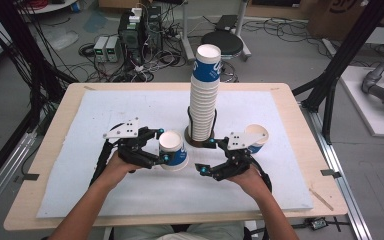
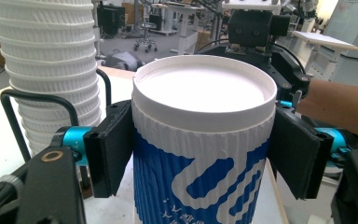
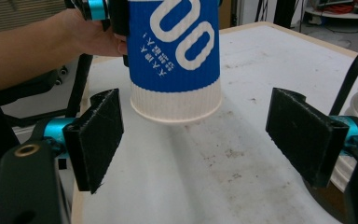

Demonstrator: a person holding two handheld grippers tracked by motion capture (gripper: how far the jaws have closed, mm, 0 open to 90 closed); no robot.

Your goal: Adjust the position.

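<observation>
White mat (image 1: pixel 130 190) on wooden table (image 1: pixel 55 150)

Tall cup stack (image 1: pixel 203 102) mid-table, 1 loose cup (image 1: pixel 256 137) beside it

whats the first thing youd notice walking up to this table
The tall stack of paper cups rising from a holder at the middle of the white mat, its top cup blue-banded. Just left of it, the left claw grips a single blue and white cup lifted off the mat. The right claw stands open and empty, with another cup behind it.
</observation>
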